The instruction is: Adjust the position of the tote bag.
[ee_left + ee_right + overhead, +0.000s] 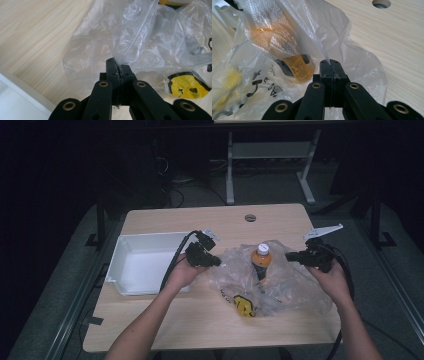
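High view: we find the room dim and nearly black around the edges, with the worktop (pixel 280 220) the one lit patch; the picture is soft and grainy. Both gripper views are much brighter and evenly lit. Glare spots sit on the crinkled plastic bag (pixel 294 30). The near black tongs (pixel 117 72) are slightly blurred, and far corners lose focus.

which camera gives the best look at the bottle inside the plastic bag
The high view: the bottle stands upright in the plastic bag, white cap and orange body clear. The right gripper view shows it blurred through the plastic, mostly its label. In the left gripper view it's hard to make out behind the crumpled plastic.
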